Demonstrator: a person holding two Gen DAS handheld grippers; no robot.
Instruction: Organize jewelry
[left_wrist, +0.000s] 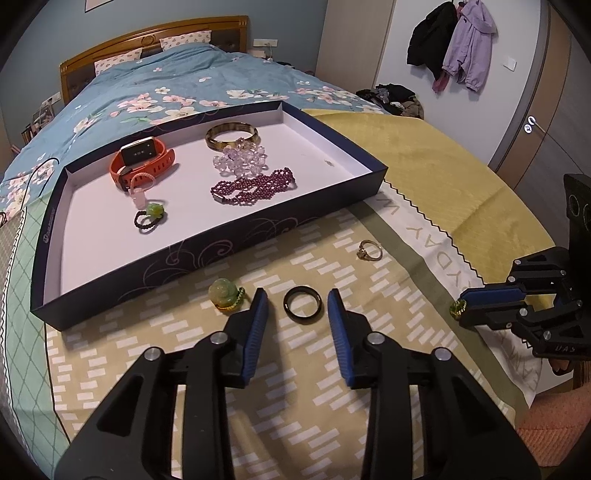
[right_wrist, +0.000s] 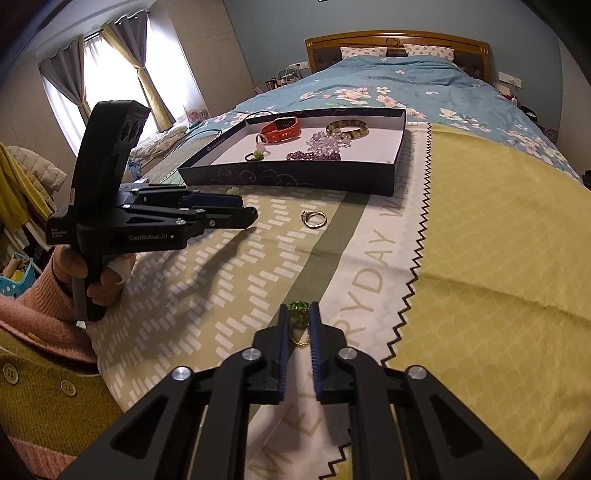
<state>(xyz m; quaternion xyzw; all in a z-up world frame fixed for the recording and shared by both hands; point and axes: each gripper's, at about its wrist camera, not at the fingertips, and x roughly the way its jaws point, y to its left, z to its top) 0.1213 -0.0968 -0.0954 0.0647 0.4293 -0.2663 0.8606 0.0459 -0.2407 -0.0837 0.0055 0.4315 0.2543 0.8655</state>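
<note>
A dark blue tray (left_wrist: 192, 254) with a white floor lies on the bed; it also shows in the right wrist view (right_wrist: 295, 177). In it are an orange watch (left_wrist: 142, 158), a gold bangle (left_wrist: 232, 134), clear beads (left_wrist: 240, 160), a purple bead bracelet (left_wrist: 253, 186) and a green-stone ring (left_wrist: 150, 216). My left gripper (left_wrist: 297, 301) is open, with a black ring (left_wrist: 303, 304) between its fingertips on the cloth. A green jade pendant (left_wrist: 223, 293) lies just left. A gold ring (left_wrist: 369, 251) lies further off. My right gripper (right_wrist: 298, 321) is shut on a green-stone gold ring (right_wrist: 299, 323).
A patterned cloth (left_wrist: 295, 369) and a yellow cloth (right_wrist: 498, 258) cover the bed's near end. The floral blue duvet (left_wrist: 166, 85) and wooden headboard (left_wrist: 147, 40) lie beyond the tray. Jackets (left_wrist: 454, 40) hang on the wall by a door (left_wrist: 546, 122).
</note>
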